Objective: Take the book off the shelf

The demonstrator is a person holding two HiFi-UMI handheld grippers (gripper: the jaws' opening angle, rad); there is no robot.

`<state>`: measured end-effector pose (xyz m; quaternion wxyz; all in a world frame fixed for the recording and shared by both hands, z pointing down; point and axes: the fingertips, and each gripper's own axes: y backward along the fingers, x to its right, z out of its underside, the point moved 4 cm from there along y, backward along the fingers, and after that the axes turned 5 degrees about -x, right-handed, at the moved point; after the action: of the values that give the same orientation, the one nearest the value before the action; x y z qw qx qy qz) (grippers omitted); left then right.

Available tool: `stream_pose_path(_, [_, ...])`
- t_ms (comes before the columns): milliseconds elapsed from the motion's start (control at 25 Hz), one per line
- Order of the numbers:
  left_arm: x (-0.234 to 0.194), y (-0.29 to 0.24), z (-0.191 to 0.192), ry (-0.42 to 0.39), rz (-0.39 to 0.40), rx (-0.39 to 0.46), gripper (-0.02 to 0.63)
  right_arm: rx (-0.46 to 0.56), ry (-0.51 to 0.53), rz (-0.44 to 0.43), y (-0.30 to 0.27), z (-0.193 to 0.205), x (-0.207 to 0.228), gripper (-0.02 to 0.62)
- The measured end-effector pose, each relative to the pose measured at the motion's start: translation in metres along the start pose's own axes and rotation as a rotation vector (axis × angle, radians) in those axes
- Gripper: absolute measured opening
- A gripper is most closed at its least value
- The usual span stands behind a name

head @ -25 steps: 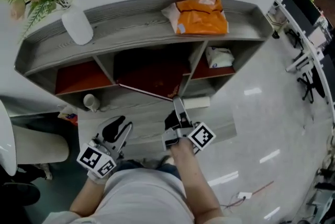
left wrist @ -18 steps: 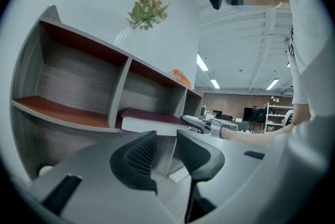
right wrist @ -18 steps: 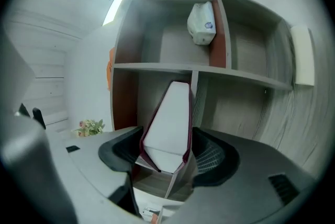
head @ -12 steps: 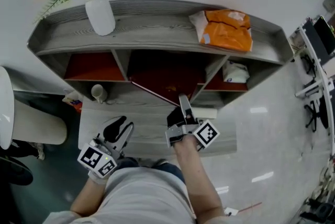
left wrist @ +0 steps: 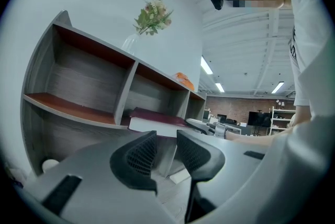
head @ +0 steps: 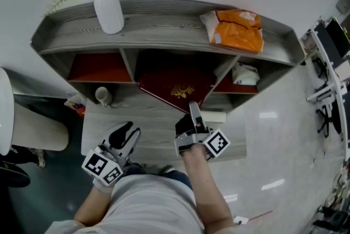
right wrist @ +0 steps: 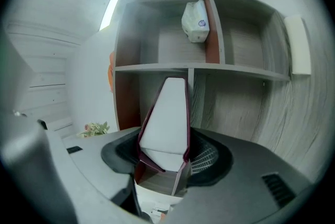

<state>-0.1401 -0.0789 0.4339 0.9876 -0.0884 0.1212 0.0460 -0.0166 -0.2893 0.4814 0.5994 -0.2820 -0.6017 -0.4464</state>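
A dark red book point(head: 178, 89) with a gold emblem sticks out at a slant from the middle bay of the grey shelf point(head: 164, 25). My right gripper point(head: 192, 112) has the book's near corner between its jaws. In the right gripper view the book point(right wrist: 165, 113) fills the gap of the right gripper point(right wrist: 165, 157), its covers against both pads while the jaws are closing on it. My left gripper point(head: 123, 134) hangs low at the left, apart from the shelf. In the left gripper view the left gripper point(left wrist: 166, 149) shows a narrow gap with nothing in it, and the book point(left wrist: 157, 122) lies beyond.
A white vase point(head: 109, 13) with flowers and an orange bag point(head: 236, 29) stand on top of the shelf. A white packet point(head: 245, 74) sits in the right bay. A cup point(head: 101, 96) stands on the lower board at the left. A white chair point(head: 27, 134) is at the left.
The book has come further out of the middle bay toward me, so its cover and gold emblem show. The right gripper stays on its near corner. The left gripper has not moved.
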Motion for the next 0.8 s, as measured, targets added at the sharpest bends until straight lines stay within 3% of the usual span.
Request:
stream_pose_path(320, [0.006,0.000,0.002,-0.005,0.093,-0.022,0.126,0.059,0.024,0.005,0.029,0.008,-0.012,0.235])
stream_pose_path(800, [0.027,-0.026,0.009,-0.023,0.304,-0.089,0.126,0.176,0.047,0.008,0.092,0.013,-0.027,0.233])
